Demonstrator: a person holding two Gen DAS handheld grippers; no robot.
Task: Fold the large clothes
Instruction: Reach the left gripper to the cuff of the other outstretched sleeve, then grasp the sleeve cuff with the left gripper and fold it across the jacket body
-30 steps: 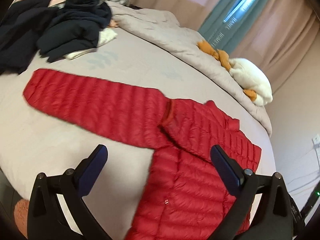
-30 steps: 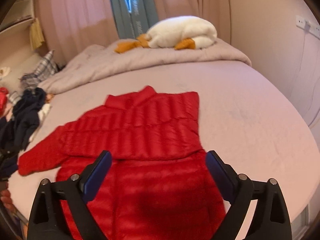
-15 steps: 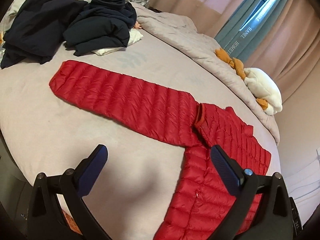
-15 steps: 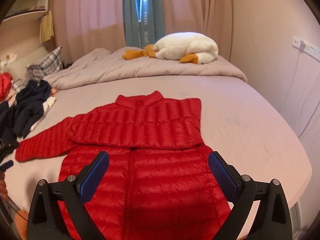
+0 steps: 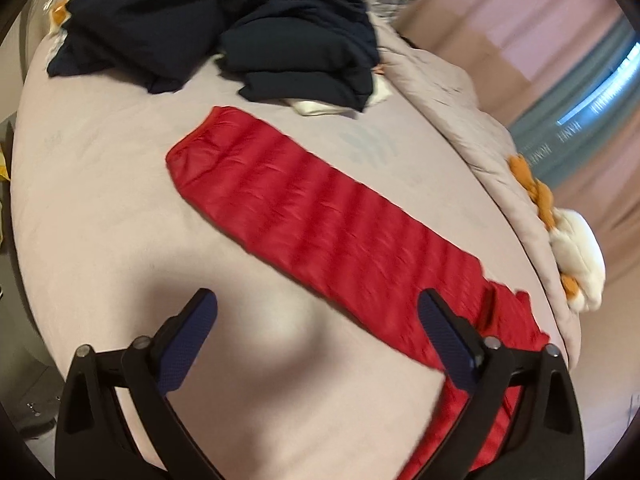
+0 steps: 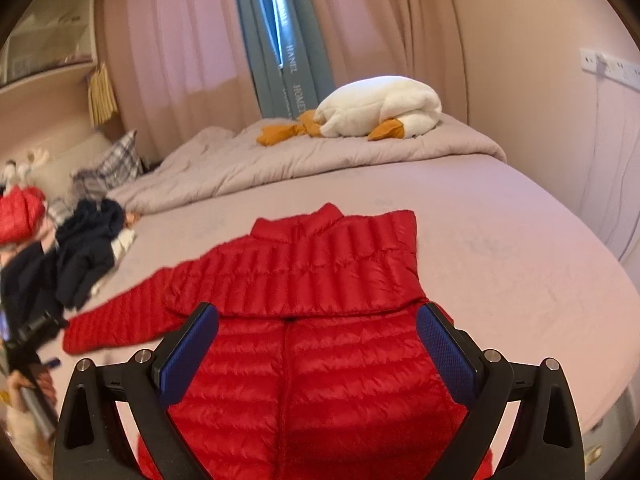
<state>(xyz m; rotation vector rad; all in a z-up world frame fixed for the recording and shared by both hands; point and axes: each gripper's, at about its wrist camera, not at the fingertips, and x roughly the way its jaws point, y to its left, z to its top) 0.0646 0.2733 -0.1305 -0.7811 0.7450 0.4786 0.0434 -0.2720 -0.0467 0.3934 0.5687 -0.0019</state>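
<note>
Left wrist cam: close over red jacket [image 5: 340, 232] sleeve. Right wrist cam: from hem toward collar. Both share jacket [image 6: 312, 320].

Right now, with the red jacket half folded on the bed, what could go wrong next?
The outstretched sleeve ends close to the dark clothes pile; a careless grab by the open left gripper might drag those along. The sleeve already folded across the jacket lies loose, so a tug from the open right gripper could undo it.

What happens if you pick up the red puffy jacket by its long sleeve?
The red jacket would probably flop and dangle, since it lies limp and already folded on the bed. Its puffy quilting suggests it's light. The sleeve looks shiny, so it may slip.
</note>
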